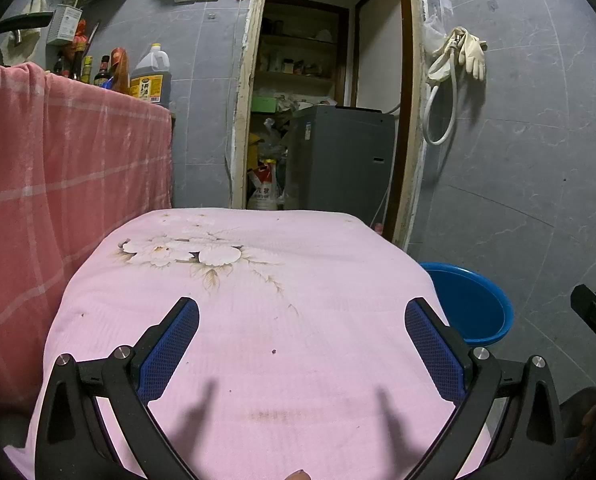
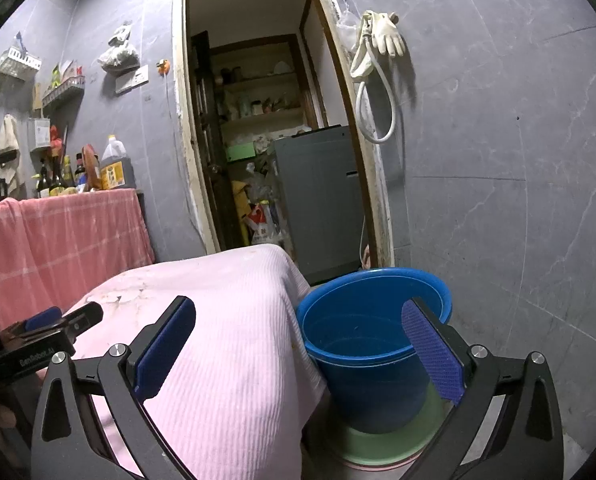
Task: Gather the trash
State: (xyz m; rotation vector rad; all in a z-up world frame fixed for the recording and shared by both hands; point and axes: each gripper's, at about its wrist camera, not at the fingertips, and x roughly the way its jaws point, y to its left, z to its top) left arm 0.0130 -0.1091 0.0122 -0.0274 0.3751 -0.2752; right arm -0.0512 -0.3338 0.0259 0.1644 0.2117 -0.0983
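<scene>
My left gripper [image 1: 302, 316] is open and empty above a table draped in a pink flowered cloth [image 1: 258, 300]. Only small dark specks lie on the cloth. My right gripper [image 2: 298, 320] is open and empty, held over the table's right edge [image 2: 234, 340] and a blue bucket [image 2: 370, 332]. The bucket looks empty inside. It stands on the floor beside the table and also shows in the left wrist view [image 1: 474, 304]. The left gripper shows at the left of the right wrist view [image 2: 70, 316].
A counter draped in a red checked cloth [image 1: 58, 168] stands left, with bottles and an oil jug [image 1: 152, 76] on top. Behind the table a doorway opens onto a grey appliance [image 1: 342, 160] and bags. Rubber gloves [image 1: 470, 52] and a hose hang on the grey wall. A green basin [image 2: 378, 444] sits under the bucket.
</scene>
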